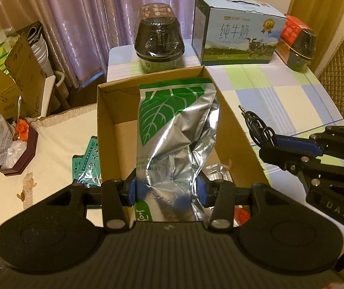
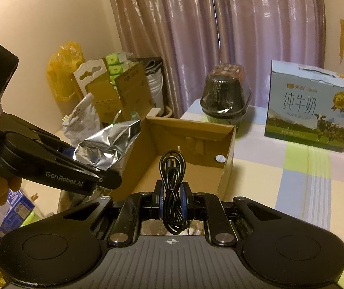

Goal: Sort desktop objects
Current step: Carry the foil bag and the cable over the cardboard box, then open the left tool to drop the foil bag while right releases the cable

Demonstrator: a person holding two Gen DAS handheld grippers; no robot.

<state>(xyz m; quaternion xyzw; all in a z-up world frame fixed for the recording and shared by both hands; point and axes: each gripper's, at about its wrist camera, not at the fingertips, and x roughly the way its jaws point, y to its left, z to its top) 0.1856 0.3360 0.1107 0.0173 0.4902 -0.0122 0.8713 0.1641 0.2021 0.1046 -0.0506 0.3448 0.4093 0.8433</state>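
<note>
My left gripper point(image 1: 166, 190) is shut on a silver foil bag with a green leaf print point(image 1: 172, 130) and holds it over the open cardboard box point(image 1: 104, 125). In the right wrist view the bag point(image 2: 107, 144) hangs at the box's left edge with the left gripper point(image 2: 95, 168) on it. My right gripper point(image 2: 172, 202) is shut on a coiled black audio cable point(image 2: 172, 175) above the box point(image 2: 191, 144). In the left wrist view the right gripper point(image 1: 277, 144) holds the cable point(image 1: 256, 125) by the box's right wall.
A milk carton box point(image 1: 234, 36) and two dark wrapped bowls point(image 1: 158, 38) point(image 1: 300, 45) stand at the back of the checked tablecloth point(image 1: 280, 91). Green packets point(image 1: 87, 163) and a brown tray point(image 1: 20, 151) lie left of the box. Cartons and bags crowd the far left.
</note>
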